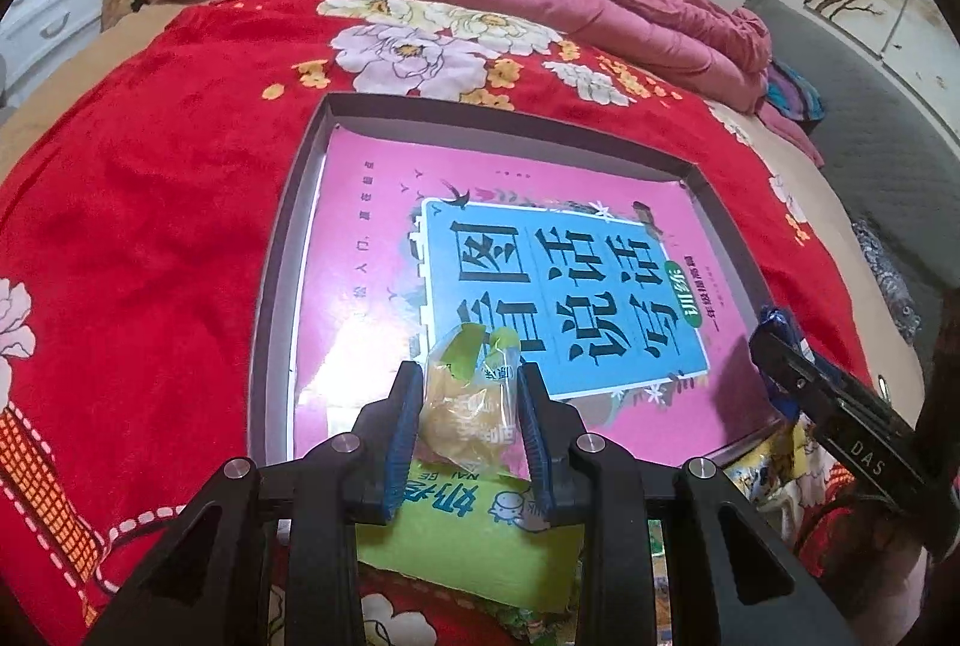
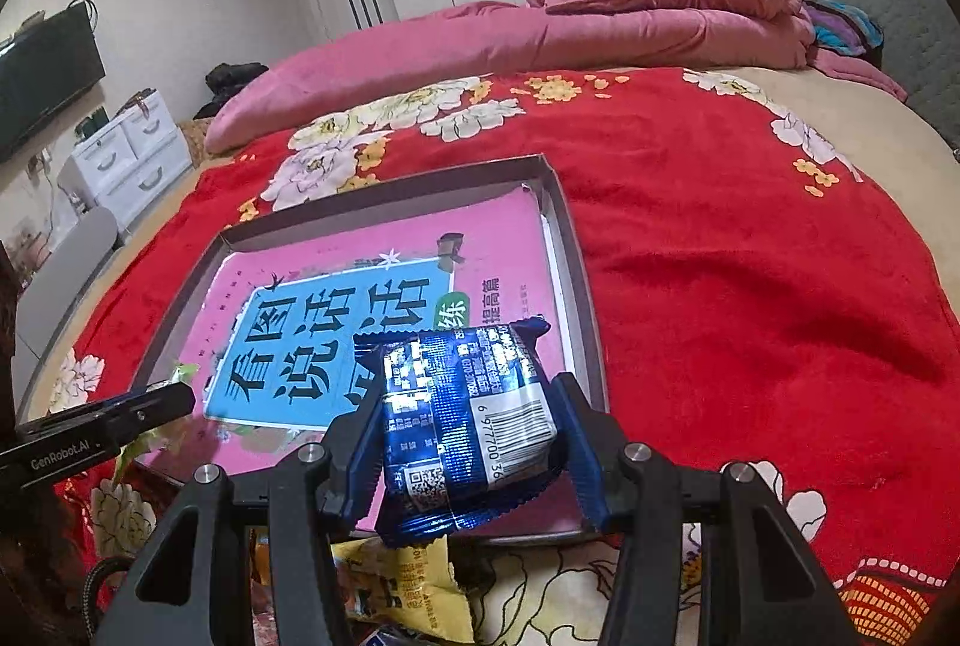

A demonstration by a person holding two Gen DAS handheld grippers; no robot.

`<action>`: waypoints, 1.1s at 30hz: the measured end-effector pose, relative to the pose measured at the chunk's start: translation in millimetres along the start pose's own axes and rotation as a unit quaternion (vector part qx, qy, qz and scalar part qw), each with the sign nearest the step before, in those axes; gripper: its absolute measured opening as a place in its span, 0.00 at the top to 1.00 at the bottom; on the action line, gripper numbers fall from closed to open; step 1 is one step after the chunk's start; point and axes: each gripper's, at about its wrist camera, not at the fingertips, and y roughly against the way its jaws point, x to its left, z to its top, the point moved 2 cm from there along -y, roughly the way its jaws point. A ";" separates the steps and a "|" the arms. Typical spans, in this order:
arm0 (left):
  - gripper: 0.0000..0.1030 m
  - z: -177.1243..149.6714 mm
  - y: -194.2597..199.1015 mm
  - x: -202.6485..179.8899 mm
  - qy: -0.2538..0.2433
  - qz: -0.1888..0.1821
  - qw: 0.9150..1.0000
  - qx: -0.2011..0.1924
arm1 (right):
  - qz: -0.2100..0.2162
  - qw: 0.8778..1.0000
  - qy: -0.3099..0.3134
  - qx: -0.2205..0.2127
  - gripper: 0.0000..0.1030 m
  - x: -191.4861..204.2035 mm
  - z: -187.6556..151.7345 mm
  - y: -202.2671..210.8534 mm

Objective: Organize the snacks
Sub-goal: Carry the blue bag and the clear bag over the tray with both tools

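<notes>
Snacks are being carried over the tray (image 1: 282, 250) on the red blanket (image 1: 150, 178); it holds only a pink book (image 1: 372, 202). Right gripper (image 2: 474, 442) clamps a blue packet (image 2: 468, 406), left gripper (image 1: 471, 424) pinches a clear yellow pastry bag (image 1: 465, 406). Advice: lower both inside the rim, spaced apart, before releasing. More packets (image 2: 402, 580) lie just outside.

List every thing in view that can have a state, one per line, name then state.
left gripper: shut on the yellow snack packet, over the tray's near edge.
right gripper: shut on the blue snack packet, sealed, barcode up.
tray: open-topped, lying on the red blanket, no snacks in it yet.
pink book: closed, flat inside the tray.
green snack bag: lying on the blanket in front of the tray.
</notes>
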 end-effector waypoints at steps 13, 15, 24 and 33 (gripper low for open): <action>0.68 -0.5 -10.5 1.2 0.001 0.008 1.000 0.012 | -0.007 1.000 0.020 0.021 0.49 5.2 -3.9 -9.8; 0.68 -0.6 -11.0 -1.5 -0.009 0.013 1.000 0.011 | -0.010 0.999 0.023 0.025 0.49 5.3 -4.8 -11.1; 0.68 -1.9 -12.0 -4.1 -0.025 0.023 0.999 0.011 | -0.028 0.998 0.054 0.035 0.48 12.8 -9.4 -16.5; 0.66 -1.4 -10.9 -4.5 -0.024 0.022 0.999 0.012 | -0.024 0.998 0.052 0.035 0.48 13.3 -9.4 -16.2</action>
